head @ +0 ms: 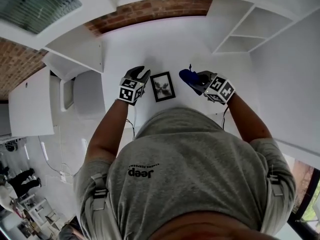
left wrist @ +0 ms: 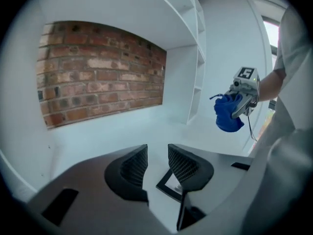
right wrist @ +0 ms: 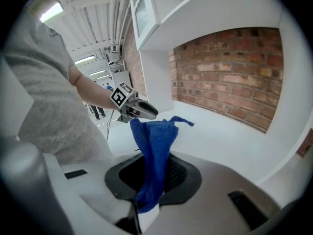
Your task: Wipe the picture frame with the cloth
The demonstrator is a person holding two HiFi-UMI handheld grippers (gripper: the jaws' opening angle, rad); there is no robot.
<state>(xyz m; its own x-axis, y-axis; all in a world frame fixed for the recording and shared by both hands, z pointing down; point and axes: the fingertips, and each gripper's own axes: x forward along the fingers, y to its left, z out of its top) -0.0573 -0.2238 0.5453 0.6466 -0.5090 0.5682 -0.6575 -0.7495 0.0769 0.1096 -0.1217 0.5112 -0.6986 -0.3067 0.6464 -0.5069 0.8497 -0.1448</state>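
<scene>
Head view shows the black picture frame lying flat on the white counter, between the two grippers and just beside the left gripper, at its right side. In the left gripper view the frame's corner appears low, beyond the gap of the jaws. The left gripper has its jaws apart and nothing is gripped between them. The right gripper is clamped on the blue cloth, which stands up out of its jaws in a bunch. Behind the counter is a brick wall, and white shelves are beyond the right gripper.
</scene>
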